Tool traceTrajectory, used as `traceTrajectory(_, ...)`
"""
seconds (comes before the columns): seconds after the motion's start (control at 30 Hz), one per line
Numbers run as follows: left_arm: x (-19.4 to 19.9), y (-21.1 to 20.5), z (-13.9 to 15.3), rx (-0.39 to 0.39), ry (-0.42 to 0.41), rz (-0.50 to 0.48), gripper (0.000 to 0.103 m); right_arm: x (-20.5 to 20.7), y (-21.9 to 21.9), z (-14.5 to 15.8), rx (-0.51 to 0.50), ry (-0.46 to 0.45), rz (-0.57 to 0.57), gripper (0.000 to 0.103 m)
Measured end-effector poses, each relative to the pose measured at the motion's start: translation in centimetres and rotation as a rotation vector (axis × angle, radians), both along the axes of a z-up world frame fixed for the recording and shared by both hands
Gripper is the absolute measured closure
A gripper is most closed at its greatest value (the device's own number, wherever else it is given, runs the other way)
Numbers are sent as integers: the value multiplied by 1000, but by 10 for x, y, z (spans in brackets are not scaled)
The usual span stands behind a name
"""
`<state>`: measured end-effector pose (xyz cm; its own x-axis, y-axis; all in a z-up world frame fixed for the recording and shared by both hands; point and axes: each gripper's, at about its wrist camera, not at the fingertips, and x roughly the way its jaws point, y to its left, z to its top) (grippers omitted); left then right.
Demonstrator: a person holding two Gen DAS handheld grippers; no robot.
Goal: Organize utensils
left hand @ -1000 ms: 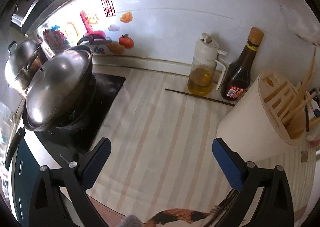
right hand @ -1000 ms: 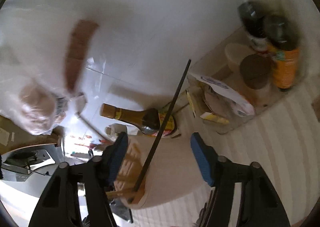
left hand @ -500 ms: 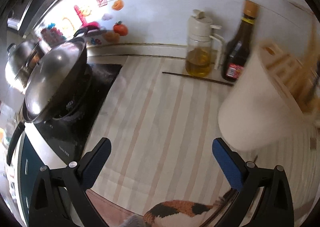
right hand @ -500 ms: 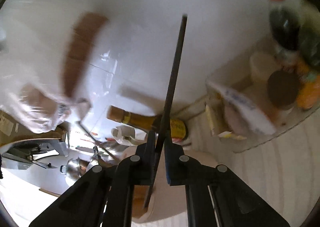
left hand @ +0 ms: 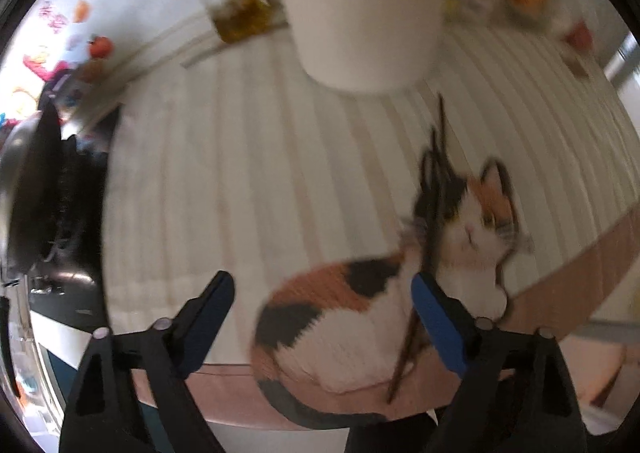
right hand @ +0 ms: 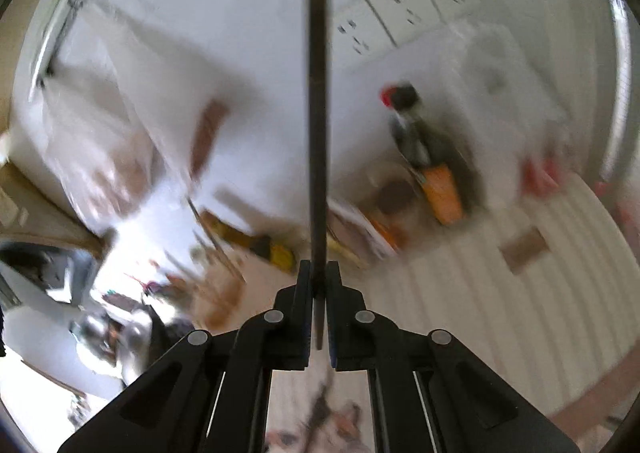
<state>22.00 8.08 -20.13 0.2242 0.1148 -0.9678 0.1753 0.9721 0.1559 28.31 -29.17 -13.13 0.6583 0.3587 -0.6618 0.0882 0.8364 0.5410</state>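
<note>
1. The right gripper closed on a dark chopstick a second ago and now clamps its lower end; the stick points straight ahead, away from the jaws.
2. The left gripper has swung down over the cat-print mat. Its jaws have just been narrowing, wide apart with nothing between them.
3. More chopsticks lie just ahead, right of its blue pads.
4. The white holder stands beyond; its contents are hidden.
</note>
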Motion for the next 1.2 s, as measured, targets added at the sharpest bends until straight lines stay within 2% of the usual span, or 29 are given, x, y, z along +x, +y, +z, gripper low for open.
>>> traceTrajectory(0.07, -3, -3, -11, -3, 27, -23, 36, -23, 4, -18, -50, 57, 29, 97)
traceTrajectory(0.13, -3, -1, -22, -14, 49, -32, 42, -46, 16, -48, -104, 151, 71, 97)
traceTrajectory(0.2, -1, 0, -30, -36, 63, -48, 42, -60, 27, -78, -137, 235, 95, 97)
traceTrajectory(0.33, 3, -4, -43, -41, 107, -77, 42, -72, 39, -137, -114, 399, 137, 97)
traceTrajectory(0.5, 12, -14, -54, -33, 131, -92, 44, -56, 52, -193, -126, 544, 233, 97)
traceTrajectory(0.53, 15, -15, -54, -37, 128, -85, 47, -53, 55, -199, -133, 557, 248, 97)
traceTrajectory(0.6, 22, -16, -54, -65, 129, -65, 58, -38, 63, -216, -153, 605, 295, 97)
traceTrajectory(0.63, 26, -16, -53, -89, 131, -54, 66, -33, 66, -220, -165, 616, 307, 97)
traceTrajectory(0.73, 36, -18, -52, -92, 125, -39, 74, -16, 76, -239, -196, 653, 353, 97)
traceTrajectory(0.87, 51, -18, -53, -90, 119, -4, 75, -6, 88, -249, -215, 658, 380, 97)
traceTrajectory(0.93, 58, -13, -51, -135, 132, 20, 75, -3, 90, -249, -207, 655, 388, 97)
traceTrajectory(1.03, 63, -3, -40, -275, 159, 31, 73, -4, 94, -245, -204, 640, 395, 97)
traceTrajectory(1.1, 63, -3, -38, -303, 171, 25, 68, -2, 94, -243, -193, 635, 397, 97)
traceTrajectory(1.2, 66, -10, -51, -214, 183, 3, 67, 2, 92, -244, -185, 638, 387, 97)
